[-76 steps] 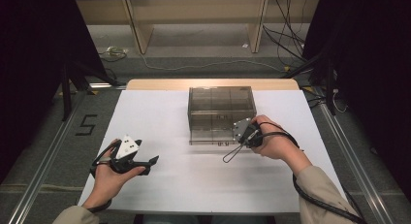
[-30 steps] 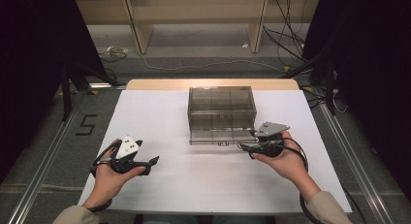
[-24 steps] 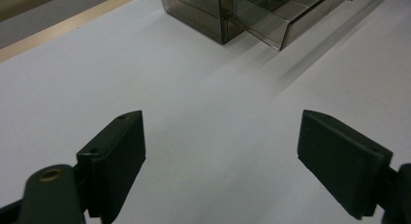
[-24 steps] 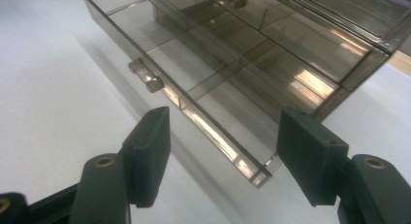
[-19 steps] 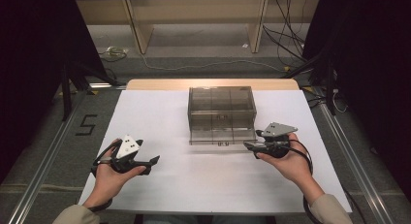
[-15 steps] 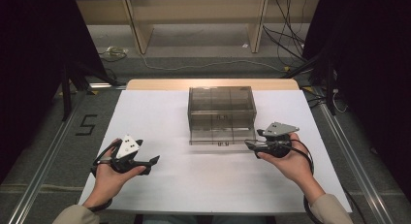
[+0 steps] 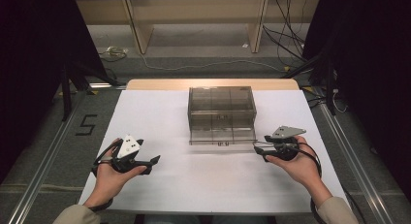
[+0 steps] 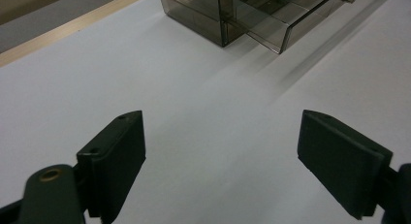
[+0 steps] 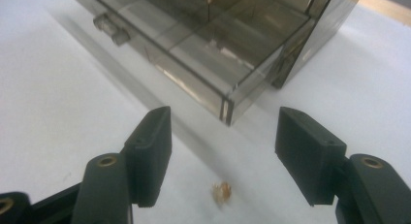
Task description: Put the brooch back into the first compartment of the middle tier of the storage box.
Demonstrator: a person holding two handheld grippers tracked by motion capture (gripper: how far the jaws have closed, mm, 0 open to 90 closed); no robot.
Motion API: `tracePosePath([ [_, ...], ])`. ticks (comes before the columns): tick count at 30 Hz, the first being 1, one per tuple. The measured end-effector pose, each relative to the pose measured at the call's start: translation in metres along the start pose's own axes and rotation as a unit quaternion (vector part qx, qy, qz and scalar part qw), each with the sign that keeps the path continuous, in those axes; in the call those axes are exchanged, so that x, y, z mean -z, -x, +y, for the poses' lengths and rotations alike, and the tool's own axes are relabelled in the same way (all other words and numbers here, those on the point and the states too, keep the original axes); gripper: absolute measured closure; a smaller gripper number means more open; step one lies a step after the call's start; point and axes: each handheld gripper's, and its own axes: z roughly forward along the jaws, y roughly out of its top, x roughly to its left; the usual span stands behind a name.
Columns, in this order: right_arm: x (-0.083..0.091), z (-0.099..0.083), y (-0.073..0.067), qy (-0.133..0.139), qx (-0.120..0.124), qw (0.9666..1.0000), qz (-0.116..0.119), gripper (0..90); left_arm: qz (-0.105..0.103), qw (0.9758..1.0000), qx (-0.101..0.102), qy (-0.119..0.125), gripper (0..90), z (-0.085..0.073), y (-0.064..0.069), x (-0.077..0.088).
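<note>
Backing off from the smoked clear drawer box [image 7: 221,116], your right gripper [image 7: 262,151] hovers beside its lower drawer [image 7: 222,136], which juts toward you; the fingers [image 9: 149,151] have just been narrowing a little but stand apart, empty. A small tan scrap [image 9: 221,192] lies before the drawer's corner, likely your next pick: lower and straddle it. Your left gripper [image 7: 154,161], fingers apart, waits left of the box.

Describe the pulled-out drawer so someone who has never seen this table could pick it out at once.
On the white table stands a smoky see-through drawer cabinet. Its bottom drawer sticks out toward the person, unlike the shut fronts above it, with small clear handles on its front and divided compartments inside.
</note>
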Motion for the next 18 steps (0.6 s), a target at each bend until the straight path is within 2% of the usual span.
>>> tracePosePath([
  [4,-0.003,-0.004,0.002,-0.014,-0.005,0.9999,-0.001,41.6,-0.001,1.0,0.003,0.001,17.5,-0.001,0.0,0.0],
  [5,-0.006,-0.007,0.004,-0.026,-0.006,0.9996,0.0,43.4,-0.001,1.0,0.004,0.001,17.5,-0.001,0.0,0.0],
  [10,-0.014,-0.014,0.006,-0.054,-0.006,0.9985,0.009,47.4,-0.002,1.0,0.003,0.002,17.5,-0.001,-0.001,0.001],
  [18,-0.02,-0.019,0.007,-0.07,-0.001,0.9974,0.017,57.1,-0.002,1.0,0.001,0.002,17.5,0.0,0.0,0.0],
])
